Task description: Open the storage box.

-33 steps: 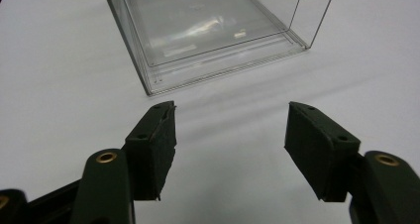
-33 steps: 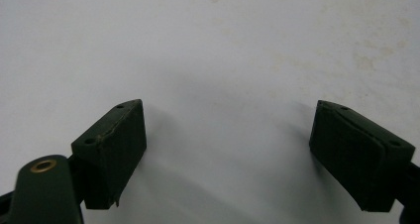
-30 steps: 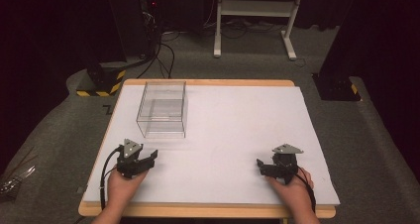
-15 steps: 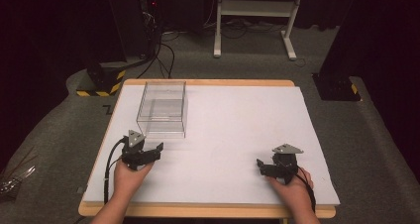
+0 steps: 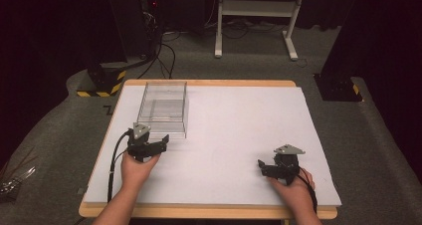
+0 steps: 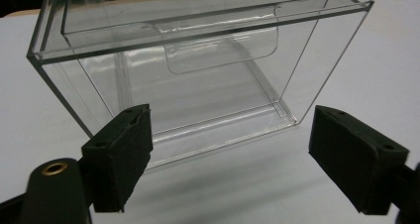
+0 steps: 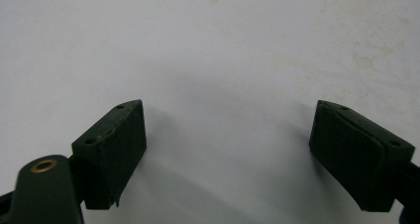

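Note:
A clear plastic box (image 5: pixel 164 108) stands on the left rear part of the white table (image 5: pixel 239 120). It looks to hold nothing. My left gripper (image 5: pixel 160 141) hovers just in front of its near wall. In the left gripper view the box (image 6: pixel 198 60) rises close ahead of the left gripper (image 6: pixel 230 117). Its jaws have just been opening and stand wide apart, with nothing between them. At the front right, my right gripper (image 5: pixel 262 166) rests by the table. In the right gripper view the right gripper (image 7: pixel 228 107) is open over bare white surface.
The white sheet lies on a wooden tabletop whose edge (image 5: pixel 199 212) shows along the front. Behind the table, on grey carpet, are a white stand base (image 5: pixel 254 21), black cables (image 5: pixel 164 46) and a yellow-and-black striped block (image 5: pixel 102 83). Free room lies between the two grippers.
My left gripper has moved forward and slightly right toward the clear box, and its jaws have gone from shut to wide open. The right hand has kept still.

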Tool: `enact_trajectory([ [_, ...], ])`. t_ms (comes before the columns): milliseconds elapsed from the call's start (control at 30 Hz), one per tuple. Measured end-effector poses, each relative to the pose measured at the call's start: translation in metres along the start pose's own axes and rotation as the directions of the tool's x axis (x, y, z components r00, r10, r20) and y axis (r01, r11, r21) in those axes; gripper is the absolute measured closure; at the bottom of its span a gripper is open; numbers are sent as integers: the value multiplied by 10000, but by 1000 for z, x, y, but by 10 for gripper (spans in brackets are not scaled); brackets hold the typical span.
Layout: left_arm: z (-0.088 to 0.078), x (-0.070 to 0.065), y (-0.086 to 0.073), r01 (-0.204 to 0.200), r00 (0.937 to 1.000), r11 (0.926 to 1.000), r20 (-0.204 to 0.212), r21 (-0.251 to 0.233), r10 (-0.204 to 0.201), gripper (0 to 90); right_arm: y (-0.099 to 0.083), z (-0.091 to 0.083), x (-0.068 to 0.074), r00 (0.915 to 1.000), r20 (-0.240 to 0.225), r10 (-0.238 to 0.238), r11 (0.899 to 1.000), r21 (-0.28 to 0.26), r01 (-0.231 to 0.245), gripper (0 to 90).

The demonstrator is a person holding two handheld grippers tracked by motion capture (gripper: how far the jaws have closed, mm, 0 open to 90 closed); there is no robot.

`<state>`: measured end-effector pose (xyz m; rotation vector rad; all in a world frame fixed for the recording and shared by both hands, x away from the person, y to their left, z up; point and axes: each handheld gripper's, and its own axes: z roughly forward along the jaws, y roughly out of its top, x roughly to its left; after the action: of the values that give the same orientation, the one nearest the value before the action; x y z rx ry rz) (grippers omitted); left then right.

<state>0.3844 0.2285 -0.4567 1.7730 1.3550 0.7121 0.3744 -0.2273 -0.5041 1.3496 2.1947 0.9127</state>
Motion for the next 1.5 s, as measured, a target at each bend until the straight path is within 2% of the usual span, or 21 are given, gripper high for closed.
enact_trajectory([
  [133, 4, -2, 4, -34, 10000, 10000, -85, 73, 35, 181, 0, 0, 0, 10000, -4, -1, 10000, -17, 1, 144],
  [300, 8, -3, 7, 3, 9999, 10000, -149, -68, -4, 200, 0, 0, 0, 10000, -14, 3, 10000, -20, -3, 143],
  [400, 11, -4, 9, 162, 9998, 9997, -103, -163, -164, 200, 0, 0, -1, 10000, -38, 20, 10000, -10, -20, 144],
  [633, 20, -6, 15, 32, 9994, 9999, -351, -101, -36, 164, 0, 0, -1, 10000, -57, 48, 10000, -15, -48, 144],
  [1033, 28, -7, 20, 427, 9983, 9984, -387, -357, -441, 194, 0, 0, -1, 9999, -79, 98, 10000, -15, -98, 144],
  [1167, 28, -9, 20, 313, 9974, 9989, -637, -355, -335, 206, 0, 0, -1, 9999, -71, 84, 10000, -21, -84, 144],
  [1233, 28, -10, 20, 284, 9965, 9990, -774, -359, -311, 254, 0, 0, -1, 10000, -58, 51, 10000, -16, -51, 144],
  [1300, 28, -15, 19, 251, 9918, 9989, -1247, -387, -297, 276, 0, 0, -1, 10000, -57, 49, 10000, -15, -49, 144],
  [1500, 29, -18, 18, 218, 9858, 9986, -1656, -477, -295, 317, 0, 0, -1, 9999, -75, 96, 10000, -15, -96, 143],
])
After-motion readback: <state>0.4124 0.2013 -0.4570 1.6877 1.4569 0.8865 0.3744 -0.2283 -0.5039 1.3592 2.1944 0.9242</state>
